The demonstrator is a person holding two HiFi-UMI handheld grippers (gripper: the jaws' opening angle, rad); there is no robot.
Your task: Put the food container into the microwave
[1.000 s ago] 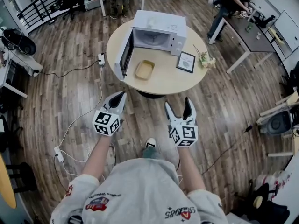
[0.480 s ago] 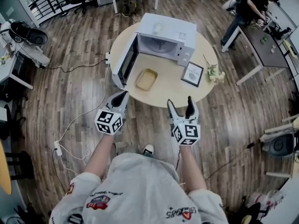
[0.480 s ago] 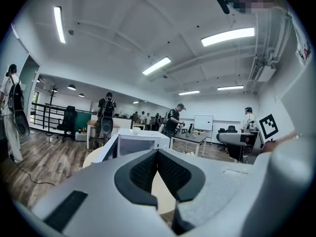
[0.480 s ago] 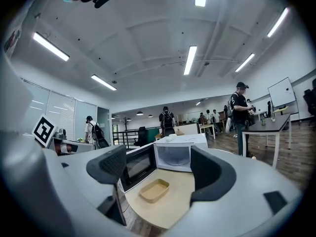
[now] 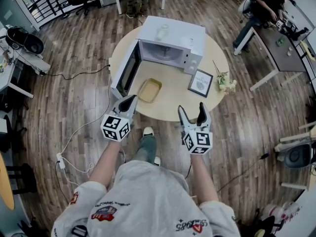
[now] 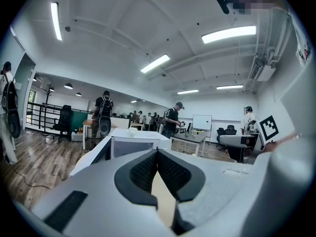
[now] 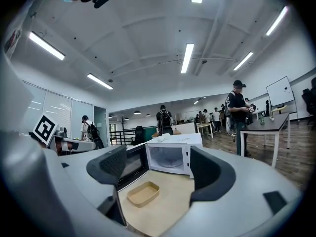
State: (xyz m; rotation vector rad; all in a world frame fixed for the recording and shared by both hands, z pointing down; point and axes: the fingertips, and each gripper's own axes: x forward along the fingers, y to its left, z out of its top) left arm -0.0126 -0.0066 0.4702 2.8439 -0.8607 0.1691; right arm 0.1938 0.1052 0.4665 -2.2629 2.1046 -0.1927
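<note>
The food container (image 5: 149,90) lay empty on the round table (image 5: 170,101), just before the microwave (image 5: 170,43) and beside its open door (image 5: 126,70). It looked light and thin-walled, likely to flex, so a pinch on one rim suited it. Your right gripper (image 5: 191,110) hung spread and empty, your left gripper (image 5: 129,101) pressed closed on nothing. The picture frame (image 5: 200,82) and flowers (image 5: 226,83) stood aside, off the path.

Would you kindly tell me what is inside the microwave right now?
The microwave, its door open, shows a bare-looking cavity; its deepest corners cannot be made out. The food container sits outside on the table.
</note>
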